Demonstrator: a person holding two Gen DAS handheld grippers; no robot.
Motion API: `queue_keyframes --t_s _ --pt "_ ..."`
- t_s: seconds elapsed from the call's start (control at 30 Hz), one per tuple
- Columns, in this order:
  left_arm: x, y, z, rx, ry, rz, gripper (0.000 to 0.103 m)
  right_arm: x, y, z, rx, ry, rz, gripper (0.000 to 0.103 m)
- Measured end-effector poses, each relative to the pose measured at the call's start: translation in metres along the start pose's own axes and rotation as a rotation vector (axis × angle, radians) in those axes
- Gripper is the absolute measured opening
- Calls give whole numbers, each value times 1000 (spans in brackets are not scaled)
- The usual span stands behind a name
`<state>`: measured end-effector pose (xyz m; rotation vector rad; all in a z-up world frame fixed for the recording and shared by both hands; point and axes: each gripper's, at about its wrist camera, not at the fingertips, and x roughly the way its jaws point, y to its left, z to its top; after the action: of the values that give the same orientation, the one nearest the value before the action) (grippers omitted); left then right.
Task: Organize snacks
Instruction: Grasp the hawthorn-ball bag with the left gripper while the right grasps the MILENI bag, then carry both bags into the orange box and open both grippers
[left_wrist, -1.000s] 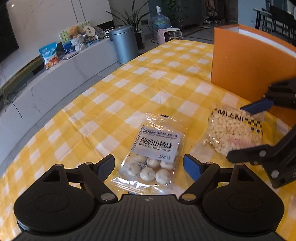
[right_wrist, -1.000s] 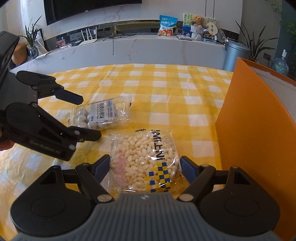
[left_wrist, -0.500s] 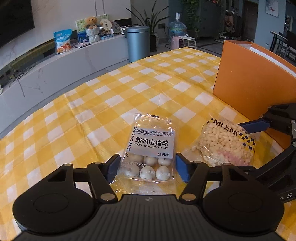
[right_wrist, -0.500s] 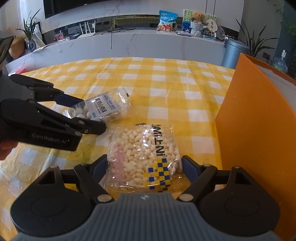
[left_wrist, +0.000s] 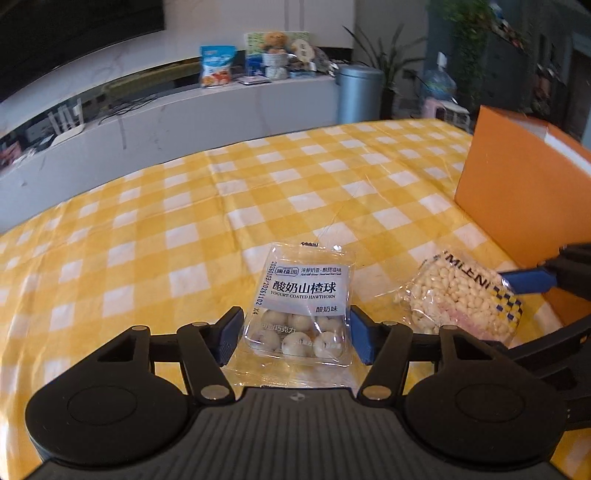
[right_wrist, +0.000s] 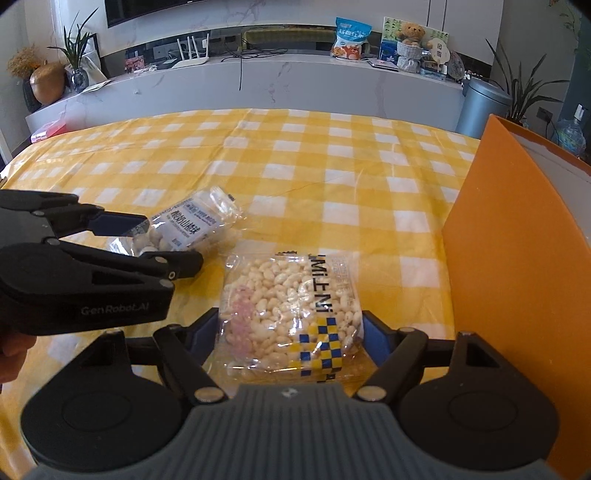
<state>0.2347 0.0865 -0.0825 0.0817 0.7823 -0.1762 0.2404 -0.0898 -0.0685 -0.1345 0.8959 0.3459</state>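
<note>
Hawthorn packet (left_wrist: 301, 314): clear wrapper, white label reading "YOGURT-COATED HAWTHORN" under Chinese characters; pale balls visible inside. It sits between the blue pads of the left gripper (left_wrist: 293, 334), jaws closing, pads at the wrapper's edges; firm contact cannot be told.

Puffed-snack bag (right_wrist: 290, 314): clear, small pale pieces, letters "MiLENi", blue-and-yellow check band. It sits between the pads of the right gripper (right_wrist: 288, 334), jaws also closing, pads meeting the bag's sides.

Both packs are over the yellow-and-white checked tablecloth (right_wrist: 295, 162), just beside each other. Orange box (right_wrist: 517, 240) stands at right. Left gripper body marked "GenRobot.AI".

Behind: marble ledge (right_wrist: 258, 77), blue snack bag (right_wrist: 351, 37), teddy bear (right_wrist: 410, 33), grey bin (right_wrist: 484, 105), plants.
</note>
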Motion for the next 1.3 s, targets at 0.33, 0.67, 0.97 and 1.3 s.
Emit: queue_keyframes --t_s 0.33,0.67,0.97,1.3 --pt "-71 -14 -23 -166 -107 25 70 -55 3 -16 -4 -54 8 77" --pt "-133 -27 -27 -254 -170 30 70 -120 4 -31 -11 -160 37 77" --pt "-168 -67 -15 -214 -207 4 70 -192 -23 -40 26 -311 20 77" --pt "-167 -130 29 -58 -229 -143 70 -227 -100 -38 95 -335 -25 77"
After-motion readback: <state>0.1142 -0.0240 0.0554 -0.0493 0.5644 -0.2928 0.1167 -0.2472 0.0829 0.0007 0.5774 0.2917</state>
